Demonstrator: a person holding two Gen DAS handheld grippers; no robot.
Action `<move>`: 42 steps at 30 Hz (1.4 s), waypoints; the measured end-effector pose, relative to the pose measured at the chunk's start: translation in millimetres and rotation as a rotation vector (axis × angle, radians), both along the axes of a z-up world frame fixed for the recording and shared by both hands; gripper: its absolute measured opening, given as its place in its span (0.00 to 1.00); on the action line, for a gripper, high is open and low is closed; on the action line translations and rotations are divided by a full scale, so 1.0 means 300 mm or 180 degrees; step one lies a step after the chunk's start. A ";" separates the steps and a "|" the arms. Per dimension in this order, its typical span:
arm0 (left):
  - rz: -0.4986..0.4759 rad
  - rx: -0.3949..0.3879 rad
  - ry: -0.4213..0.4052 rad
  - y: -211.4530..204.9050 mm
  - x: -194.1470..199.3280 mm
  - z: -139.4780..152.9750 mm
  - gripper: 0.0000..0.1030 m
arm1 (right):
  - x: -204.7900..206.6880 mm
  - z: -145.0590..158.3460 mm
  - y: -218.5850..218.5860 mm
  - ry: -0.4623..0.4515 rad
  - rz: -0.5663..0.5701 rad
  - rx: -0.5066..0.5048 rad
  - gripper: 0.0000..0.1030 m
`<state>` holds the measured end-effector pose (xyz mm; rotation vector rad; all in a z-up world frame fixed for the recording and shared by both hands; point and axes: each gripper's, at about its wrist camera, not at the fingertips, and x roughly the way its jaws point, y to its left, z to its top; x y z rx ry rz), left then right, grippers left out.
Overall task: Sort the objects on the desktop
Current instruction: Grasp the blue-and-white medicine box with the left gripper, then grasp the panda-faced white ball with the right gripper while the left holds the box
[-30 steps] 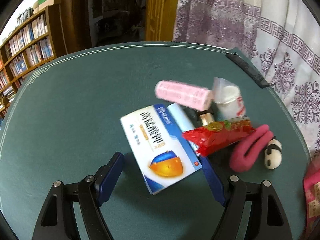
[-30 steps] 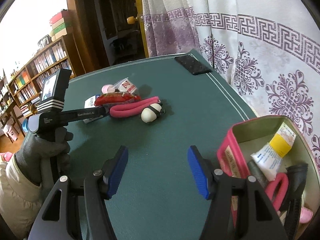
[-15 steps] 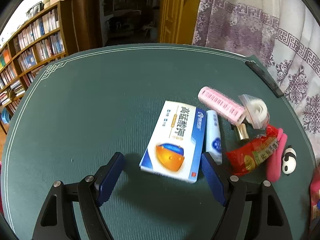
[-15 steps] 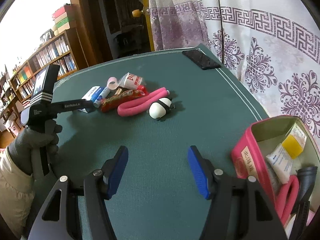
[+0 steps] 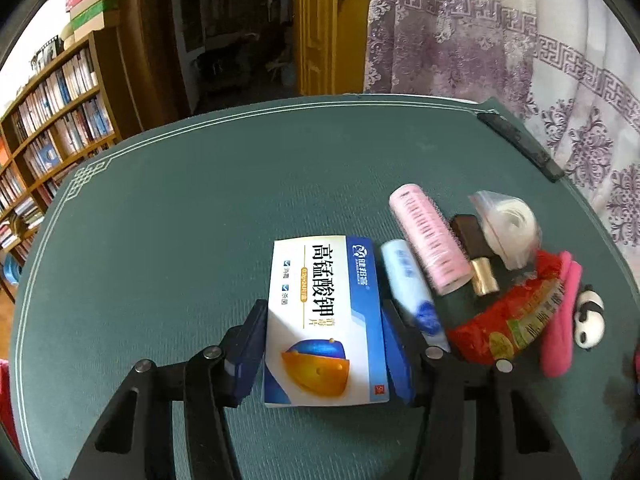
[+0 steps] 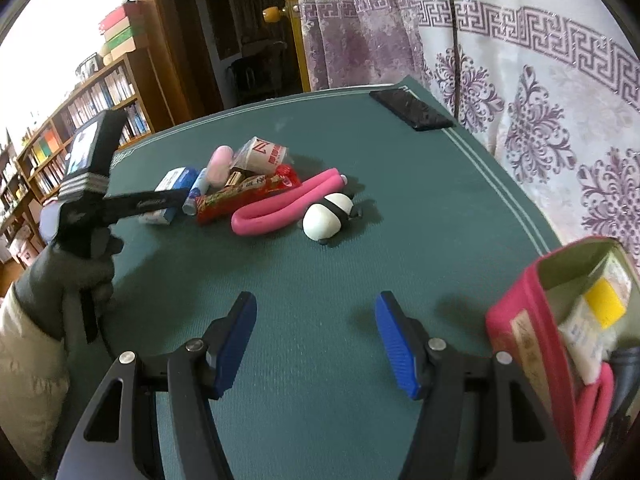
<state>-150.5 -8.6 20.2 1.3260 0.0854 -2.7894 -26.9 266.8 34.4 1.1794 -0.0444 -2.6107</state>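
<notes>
Left wrist: claw (image 5: 324, 354) against medicine box (image 5: 324, 316).

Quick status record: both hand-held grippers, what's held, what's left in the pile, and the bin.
left hand-held gripper: closed on medicine box, box on table
right hand-held gripper: open, empty, above bare table
pile: blue tube, pink roller, red packet, pink strip, panda
pink bin: right, partly filled

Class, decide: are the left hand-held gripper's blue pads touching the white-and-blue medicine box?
Touching. In the left wrist view the left hand-held gripper has both blue pads pressed flat against the long sides of the white-and-blue medicine box, no gap showing.
</notes>
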 end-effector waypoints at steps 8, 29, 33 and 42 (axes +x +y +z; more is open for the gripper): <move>0.0057 0.0223 0.0085 -0.027 0.059 -0.007 0.54 | -0.116 -0.016 -0.028 -0.0011 -0.0104 0.0000 0.64; 0.0120 0.0320 0.0150 -0.069 0.083 -0.006 0.54 | -0.299 -0.103 -0.049 -0.0160 -0.0315 -0.0109 0.51; 0.0127 0.0329 0.0160 -0.068 0.084 -0.001 0.54 | -0.257 -0.095 -0.024 -0.0142 -0.0343 -0.0177 0.51; 0.0040 0.0323 0.0342 -0.034 0.119 0.073 0.54 | -0.119 0.009 0.046 0.0089 -0.0439 -0.0305 0.51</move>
